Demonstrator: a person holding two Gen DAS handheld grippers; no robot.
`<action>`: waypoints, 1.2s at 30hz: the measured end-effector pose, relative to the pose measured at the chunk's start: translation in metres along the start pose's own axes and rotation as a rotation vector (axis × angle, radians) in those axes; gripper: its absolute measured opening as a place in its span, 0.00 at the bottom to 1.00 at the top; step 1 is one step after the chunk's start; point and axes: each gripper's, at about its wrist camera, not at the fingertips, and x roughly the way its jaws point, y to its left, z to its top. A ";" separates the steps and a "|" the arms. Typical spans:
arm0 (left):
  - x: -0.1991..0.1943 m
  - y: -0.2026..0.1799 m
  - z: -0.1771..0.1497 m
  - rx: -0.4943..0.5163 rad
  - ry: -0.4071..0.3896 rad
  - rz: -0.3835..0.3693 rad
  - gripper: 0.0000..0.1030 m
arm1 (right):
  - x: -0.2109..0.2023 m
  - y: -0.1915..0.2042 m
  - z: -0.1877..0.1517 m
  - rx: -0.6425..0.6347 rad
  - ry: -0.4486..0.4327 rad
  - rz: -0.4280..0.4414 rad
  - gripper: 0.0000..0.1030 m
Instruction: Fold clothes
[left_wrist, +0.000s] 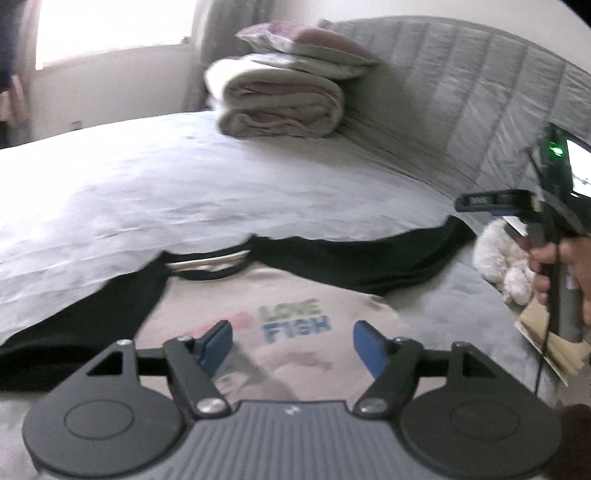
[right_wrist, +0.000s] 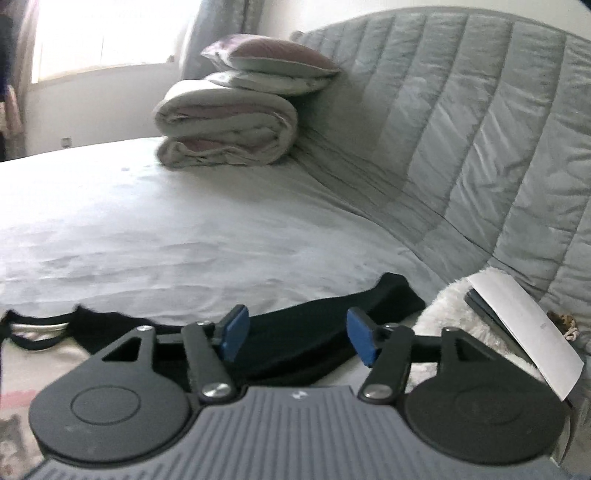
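A raglan shirt (left_wrist: 295, 291) lies flat on the bed, chest up. Its body is light pinkish-grey with "LOVE FISH" printed on it, and its collar and sleeves are black. My left gripper (left_wrist: 291, 343) hangs above the chest, open, with nothing between its blue pads. In the right wrist view my right gripper (right_wrist: 295, 339) is open above the shirt's black right sleeve (right_wrist: 317, 328), apart from it. The right gripper (left_wrist: 476, 202) also shows at the right edge of the left wrist view, held by a hand (left_wrist: 554, 262).
The bed (right_wrist: 147, 229) carries a pale sheet and a grey quilted headboard (right_wrist: 461, 122). A folded duvet (right_wrist: 229, 125) with pillows on top sits at the far end. A white plush toy (right_wrist: 450, 306), a white paper (right_wrist: 524, 325) and a dark flat item lie right of the sleeve.
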 end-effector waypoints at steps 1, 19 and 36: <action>-0.007 0.007 -0.003 -0.012 -0.009 0.023 0.79 | -0.006 0.005 -0.001 -0.008 -0.004 0.017 0.66; 0.006 0.185 -0.068 -0.389 -0.162 0.465 0.73 | 0.005 0.186 -0.015 -0.169 0.006 0.659 0.71; 0.031 0.259 -0.088 -0.539 -0.241 0.708 0.66 | 0.052 0.402 -0.052 -0.463 0.055 1.206 0.46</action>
